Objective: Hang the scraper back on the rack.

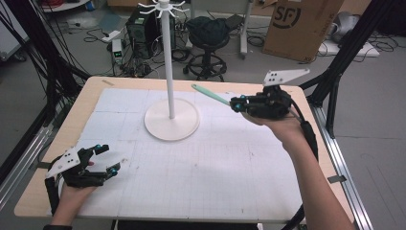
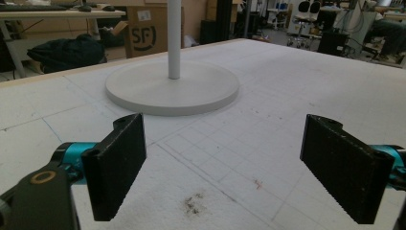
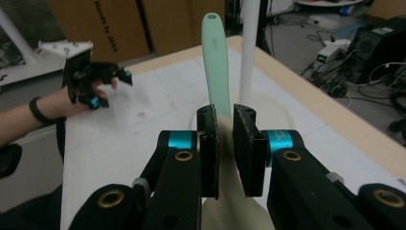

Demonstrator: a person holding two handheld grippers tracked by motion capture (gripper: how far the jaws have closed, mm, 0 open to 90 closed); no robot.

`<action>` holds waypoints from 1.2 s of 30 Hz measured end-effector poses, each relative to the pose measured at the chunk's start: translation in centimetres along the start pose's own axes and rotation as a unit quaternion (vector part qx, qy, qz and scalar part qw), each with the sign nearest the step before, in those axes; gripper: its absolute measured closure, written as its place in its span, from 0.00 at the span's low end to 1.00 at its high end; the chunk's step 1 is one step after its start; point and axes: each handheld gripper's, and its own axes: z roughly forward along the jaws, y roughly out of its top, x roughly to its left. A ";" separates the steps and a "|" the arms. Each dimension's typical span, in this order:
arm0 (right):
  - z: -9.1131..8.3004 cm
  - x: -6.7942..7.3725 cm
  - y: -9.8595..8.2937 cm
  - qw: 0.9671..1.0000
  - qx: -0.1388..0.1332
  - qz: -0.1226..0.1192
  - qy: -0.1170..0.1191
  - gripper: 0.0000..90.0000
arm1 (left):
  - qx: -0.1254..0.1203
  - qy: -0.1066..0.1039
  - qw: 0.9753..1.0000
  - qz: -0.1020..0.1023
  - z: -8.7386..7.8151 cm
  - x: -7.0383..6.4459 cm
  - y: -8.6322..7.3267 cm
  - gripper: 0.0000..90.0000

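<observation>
My right gripper (image 1: 234, 104) is raised over the table's far right and shut on a utensil with a mint-green handle (image 1: 210, 95). The handle points toward the white stand's pole (image 1: 167, 57). In the right gripper view the green handle (image 3: 214, 62) rises beyond the jaws of the right gripper (image 3: 226, 143), and a cream part of the utensil hangs below them. My left gripper (image 1: 107, 158) rests open at the near left of the table, nothing between its pads (image 2: 119, 167). The left gripper (image 3: 112, 88) is also seen far off in the right gripper view.
The white stand has a round base (image 1: 172, 125) at the far middle of the gridded white mat (image 1: 215, 167) and hooked arms at its top (image 1: 163, 7). Behind the table are a stool (image 1: 208, 33), a cardboard box (image 1: 301, 24) and cables on the floor.
</observation>
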 end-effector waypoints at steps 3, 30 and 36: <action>-0.5 -0.1 2.2 1.000 -0.011 0.001 -0.003 0.91 | 0.000 0.000 1.000 0.000 0.0 0.0 0.0 0.18; -1.5 0.7 12.7 0.998 -0.052 -0.011 -0.047 0.91 | -0.001 -0.003 1.000 0.002 0.0 0.0 0.0 0.18; -0.9 0.8 13.3 0.997 -0.048 -0.009 -0.057 0.90 | 0.000 -0.003 1.000 0.003 0.0 0.0 0.0 0.18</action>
